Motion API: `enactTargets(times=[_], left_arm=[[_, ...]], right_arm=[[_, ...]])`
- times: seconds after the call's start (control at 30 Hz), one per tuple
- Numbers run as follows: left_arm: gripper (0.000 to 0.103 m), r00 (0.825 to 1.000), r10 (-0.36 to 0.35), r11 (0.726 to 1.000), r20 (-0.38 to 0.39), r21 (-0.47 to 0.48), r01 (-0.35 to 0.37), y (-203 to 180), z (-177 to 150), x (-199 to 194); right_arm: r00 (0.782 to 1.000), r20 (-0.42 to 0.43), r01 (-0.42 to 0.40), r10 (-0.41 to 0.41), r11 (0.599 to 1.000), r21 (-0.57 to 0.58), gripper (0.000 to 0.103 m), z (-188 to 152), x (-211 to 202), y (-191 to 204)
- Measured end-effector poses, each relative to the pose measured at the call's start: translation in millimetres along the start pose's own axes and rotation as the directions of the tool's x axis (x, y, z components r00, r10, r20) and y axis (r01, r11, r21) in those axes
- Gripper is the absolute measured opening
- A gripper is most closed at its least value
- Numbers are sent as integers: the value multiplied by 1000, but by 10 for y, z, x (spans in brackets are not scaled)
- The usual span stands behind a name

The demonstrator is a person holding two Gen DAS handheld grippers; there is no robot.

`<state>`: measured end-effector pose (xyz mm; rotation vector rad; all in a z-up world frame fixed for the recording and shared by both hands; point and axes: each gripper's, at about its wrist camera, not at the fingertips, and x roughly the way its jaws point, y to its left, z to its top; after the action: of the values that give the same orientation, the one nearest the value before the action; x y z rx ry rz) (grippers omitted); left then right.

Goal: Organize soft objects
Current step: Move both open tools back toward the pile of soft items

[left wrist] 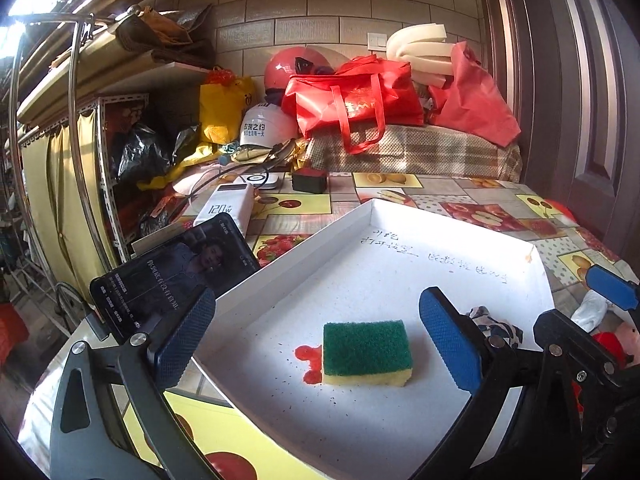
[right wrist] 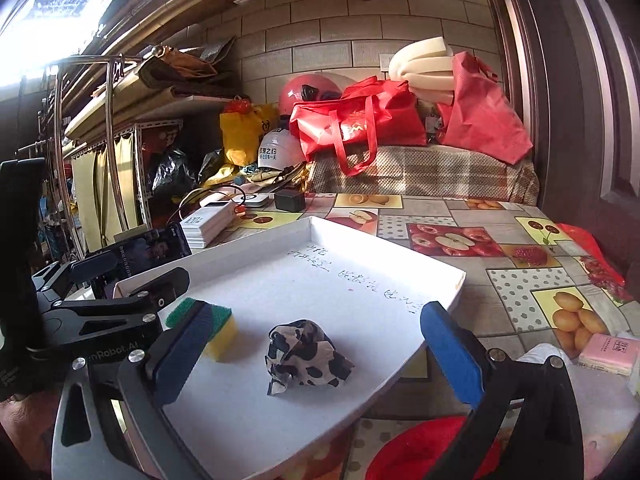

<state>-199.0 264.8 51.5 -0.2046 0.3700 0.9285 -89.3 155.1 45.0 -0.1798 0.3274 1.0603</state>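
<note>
Two soft objects lie inside a shallow white tray [left wrist: 440, 236] on a worktop [right wrist: 516, 292] covered with a fruit-patterned cloth. The first is a sponge [left wrist: 367, 352] with a green scouring top and a yellow body, flat on the tray floor just beside a small red stain [left wrist: 310, 362]. The second is a crumpled black-and-white patterned cloth [right wrist: 306, 354], resting apart from the sponge toward the tray's near right edge. The left claw [left wrist: 318, 344] stands with its blue-padded fingers wide apart on either side of the sponge, touching nothing. The right claw [right wrist: 316, 356] likewise stands wide apart, its fingers flanking the cloth without contact; in the right wrist view its left finger partly hides the sponge. Handwritten characters [right wrist: 360, 276] mark the tray floor toward its far side. To the tray's left a phone [left wrist: 176, 272] with a lit screen leans upright, and behind it lies a white power bank [left wrist: 226, 210]. Beyond the worktop, red bags [left wrist: 352, 96], a red helmet [left wrist: 286, 70], a white helmet [left wrist: 266, 124] and rolled foam [left wrist: 420, 46] are heaped against a tiled wall. A pink packet [right wrist: 608, 354] lies on the worktop at the right.
</note>
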Motion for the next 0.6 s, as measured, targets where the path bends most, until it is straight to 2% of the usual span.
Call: enactTargets(times=[0.17, 0.27, 0.33, 0.43, 0.53, 0.6], left_arm=[[103, 996, -16, 1000, 87, 12, 15, -21, -17, -169], [103, 994, -60, 998, 92, 18, 58, -87, -44, -245], [103, 992, -95, 995, 85, 36, 92, -176, -71, -305], [103, 981, -178, 982, 72, 76, 172, -348, -117, -407], [103, 957, -288, 950, 40, 137, 280, -574, -157, -494], [103, 937, -348, 924, 18, 175, 340, -720, -188, -555]], right_arm=[[1000, 17, -17, 18, 1000, -24, 103, -88, -255, 22], [999, 19, -33, 33, 999, -11, 103, -150, -425, -50], [998, 49, -30, 29, 999, 20, 103, -177, -590, -169], [992, 119, 32, -39, 997, 65, 103, -202, -899, -436], [981, 152, 107, -124, 987, 117, 103, -253, -1206, -808], [973, 134, 169, -190, 973, 156, 103, -306, -1358, -1088]])
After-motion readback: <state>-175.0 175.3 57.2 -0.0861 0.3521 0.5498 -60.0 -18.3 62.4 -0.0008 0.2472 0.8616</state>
